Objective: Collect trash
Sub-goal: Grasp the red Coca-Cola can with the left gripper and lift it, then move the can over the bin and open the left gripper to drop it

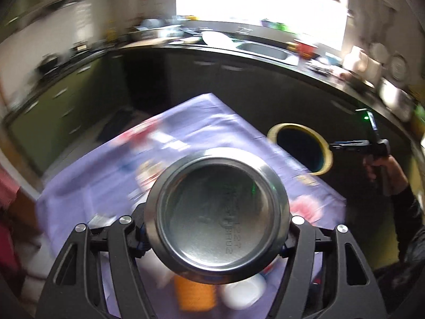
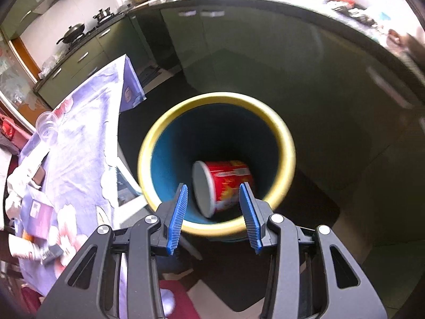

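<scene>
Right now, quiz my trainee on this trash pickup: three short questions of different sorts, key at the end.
1. True or false: the right gripper is clamped on the red cup.
2. What does the left gripper hold? A) orange cup B) metal can C) clear plastic cup
3. Fill in: the red cup lies on its side inside the ___.

Key: 1 false, it is open above the bin; 2 B; 3 bin.

Daylit kitchen, motion-smeared fisheye views

A blown-out window (image 1: 261, 8) backlights the left view; edges curve and darken, and the tablecloth (image 1: 191, 133) and bin rim (image 2: 216, 98) blur.
</scene>
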A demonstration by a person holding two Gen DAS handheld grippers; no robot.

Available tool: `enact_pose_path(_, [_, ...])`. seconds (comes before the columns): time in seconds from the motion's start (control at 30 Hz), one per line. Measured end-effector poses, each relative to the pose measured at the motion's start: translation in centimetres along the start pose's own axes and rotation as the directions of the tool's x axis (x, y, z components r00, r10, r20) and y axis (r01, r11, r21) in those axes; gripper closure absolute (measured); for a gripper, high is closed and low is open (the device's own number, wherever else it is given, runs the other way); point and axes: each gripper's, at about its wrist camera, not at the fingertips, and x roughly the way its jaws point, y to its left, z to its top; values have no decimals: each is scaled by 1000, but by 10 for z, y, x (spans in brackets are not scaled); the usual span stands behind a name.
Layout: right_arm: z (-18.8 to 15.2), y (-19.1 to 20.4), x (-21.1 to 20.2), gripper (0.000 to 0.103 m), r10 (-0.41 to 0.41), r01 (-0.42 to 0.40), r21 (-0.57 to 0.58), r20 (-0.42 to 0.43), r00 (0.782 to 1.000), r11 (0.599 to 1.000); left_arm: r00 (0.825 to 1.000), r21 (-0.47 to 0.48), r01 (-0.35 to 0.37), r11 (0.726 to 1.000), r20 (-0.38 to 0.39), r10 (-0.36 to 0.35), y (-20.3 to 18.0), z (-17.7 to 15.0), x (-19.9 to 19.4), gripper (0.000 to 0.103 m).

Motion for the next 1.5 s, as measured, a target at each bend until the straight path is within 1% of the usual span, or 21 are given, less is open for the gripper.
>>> enact_pose_path(0.07, [-8,-13,-16,61,-17,17,8,31,999,1000,998,58,53,997,-16,-52,-23,24,22,39])
enact_pose_path(0.1, [-12,-19,-22,61,-24,24,14,45,999,1000,995,99,95,991,-31,-92,-40,39,39,39])
enact_pose_path(0.17, [-21,-30,-34,61,-36,33,33,70,997,999,988,149,153,977,-53,-147,-67,57,65,39])
enact_pose_path(0.23, [-30,-40,-40,61,-41,37,52,77,996,998,973,206,226,952,-81,-214,-105,77,100,39])
enact_pose_path(0.33, [-44,-51,-42,61,-52,47,69,71,996,997,947,239,318,918,-136,-293,-153,98,151,39])
enact_pose_path(0.4, [-53,-56,-39,61,-54,49,84,62,997,995,934,261,351,899,-172,-314,-182,107,183,39])
enact_pose_path(0.5, [-66,-65,-37,61,-57,52,104,48,997,993,924,290,370,883,-212,-318,-217,113,228,39])
enact_pose_path(0.53, [-69,-68,-36,61,-59,54,108,45,997,993,921,285,375,882,-226,-319,-226,115,244,39])
enact_pose_path(0.67, [-78,-77,-30,61,-62,59,128,21,998,990,914,245,366,898,-278,-296,-239,116,296,39])
enact_pose_path(0.77, [-80,-83,-28,61,-63,61,135,15,998,989,898,205,358,911,-342,-276,-239,109,314,39])
enact_pose_path(0.83, [-78,-84,-25,61,-63,61,139,11,998,988,890,210,341,916,-385,-243,-242,105,324,39])
enact_pose_path(0.87, [-76,-83,-22,61,-62,61,136,9,998,989,890,215,335,917,-392,-233,-242,104,324,39])
enact_pose_path(0.93, [-72,-81,-18,61,-59,58,131,6,998,990,891,228,321,919,-401,-211,-246,105,328,32])
enact_pose_path(0.97, [-71,-79,-17,61,-56,55,127,6,998,990,898,236,311,921,-390,-203,-247,106,327,26])
enact_pose_path(1.0, [-71,-77,-17,61,-54,53,122,7,999,991,903,239,306,921,-380,-202,-246,107,326,23])
enact_pose_path(1.17, [-68,-67,-23,61,-53,51,102,14,998,993,915,242,296,924,-349,-202,-239,113,306,21])
enact_pose_path(1.27, [-70,-60,-31,61,-50,47,90,34,998,995,927,227,306,925,-292,-235,-221,121,269,21])
enact_pose_path(1.3, [-70,-57,-33,61,-49,46,85,40,998,995,931,215,313,925,-260,-255,-212,124,251,21])
enact_pose_path(1.37, [-73,-48,-38,61,-44,40,71,50,998,997,939,186,325,927,-181,-293,-188,129,211,20])
enact_pose_path(1.43, [-72,-36,-42,61,-28,26,48,57,998,999,941,149,334,931,-108,-320,-160,130,174,16])
enact_pose_path(1.5, [-70,-17,-43,61,-4,3,9,61,998,1000,948,115,318,941,-24,-318,-129,125,136,14])
